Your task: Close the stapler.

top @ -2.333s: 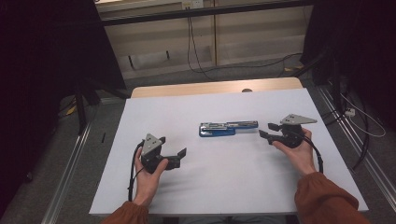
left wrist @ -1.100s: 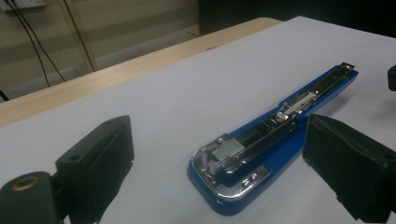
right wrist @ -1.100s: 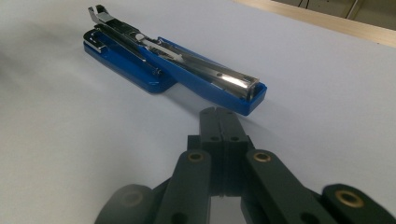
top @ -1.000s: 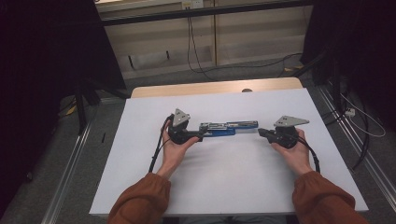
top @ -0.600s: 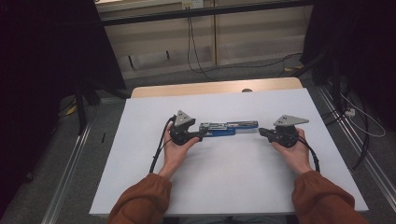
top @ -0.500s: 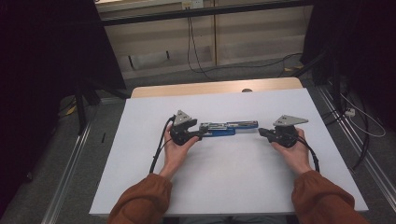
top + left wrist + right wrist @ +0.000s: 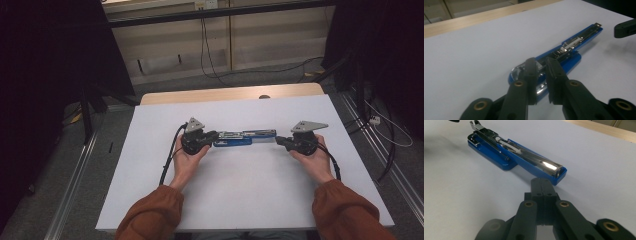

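Item: blue stapler (image 7: 243, 138), opened out flat, its chrome staple channel facing up; I logged it at the centre of the high view, lying across the white table (image 7: 250, 190) between my two tools.
Stapler, left gripper view: it ran from lower centre to the upper right of the frame (image 7: 564, 52), the rounded blue end nearest the jaws.
Stapler, right gripper view: it lay from upper left to centre (image 7: 516, 151), the square blue end with the chrome tip nearest the jaws.
Left gripper (image 7: 209, 136): seen left of centre in the high view, at the stapler's left end; in its own view (image 7: 541, 68) I found the jaws a narrow gap apart, one on either side of the stapler's rounded end. Whether the pads touched it I could not tell.
Right gripper (image 7: 280, 140): seen right of centre in the high view, tips just beside the stapler's right end; in its own view (image 7: 543, 182) I found the jaws pressed together with nothing between them, just short of the blue end and apart from it.
Hands: left hand (image 7: 186, 159) and right hand (image 7: 316, 161) under the tools, orange-brown sleeves (image 7: 150, 215) entering from the bottom edge.
Table edge: a wooden strip (image 7: 225, 94) showed along the far side, upper centre of the high view.
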Demonstrator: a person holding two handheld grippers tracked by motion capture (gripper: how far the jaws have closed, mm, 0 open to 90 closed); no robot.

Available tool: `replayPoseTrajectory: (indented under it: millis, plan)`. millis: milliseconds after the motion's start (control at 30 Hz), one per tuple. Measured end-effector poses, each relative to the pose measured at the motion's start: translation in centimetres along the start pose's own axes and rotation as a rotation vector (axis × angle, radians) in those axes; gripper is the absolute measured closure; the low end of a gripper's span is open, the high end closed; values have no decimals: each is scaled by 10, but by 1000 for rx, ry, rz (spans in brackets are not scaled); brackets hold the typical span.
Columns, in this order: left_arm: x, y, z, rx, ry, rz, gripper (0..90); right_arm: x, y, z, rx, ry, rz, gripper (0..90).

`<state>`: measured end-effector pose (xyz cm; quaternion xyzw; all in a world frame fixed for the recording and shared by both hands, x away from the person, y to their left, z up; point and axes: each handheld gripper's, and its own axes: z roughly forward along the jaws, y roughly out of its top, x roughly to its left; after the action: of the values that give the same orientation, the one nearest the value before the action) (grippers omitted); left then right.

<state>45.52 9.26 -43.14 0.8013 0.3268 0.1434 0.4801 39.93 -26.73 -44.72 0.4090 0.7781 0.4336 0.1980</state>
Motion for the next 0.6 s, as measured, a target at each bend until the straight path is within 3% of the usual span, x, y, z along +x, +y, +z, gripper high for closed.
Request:
replayPoseTrajectory:
  millis: [67,200,333,500,600]
  plan:
    - [1,2,2,-9,-4,-10,823,-2,2,0,-1,1,10,900]
    - [-4,1,8,18,-4,40,900,-2,-1,4,26,10,20,900]
    - [-4,-2,13,67,-2,66,900,-2,0,8,41,7,21,900]
    - [-1,-5,18,94,-3,83,900,-3,7,12,75,0,13,900]
    - [-1,-6,19,102,6,86,900,-2,9,14,81,21,19,900]
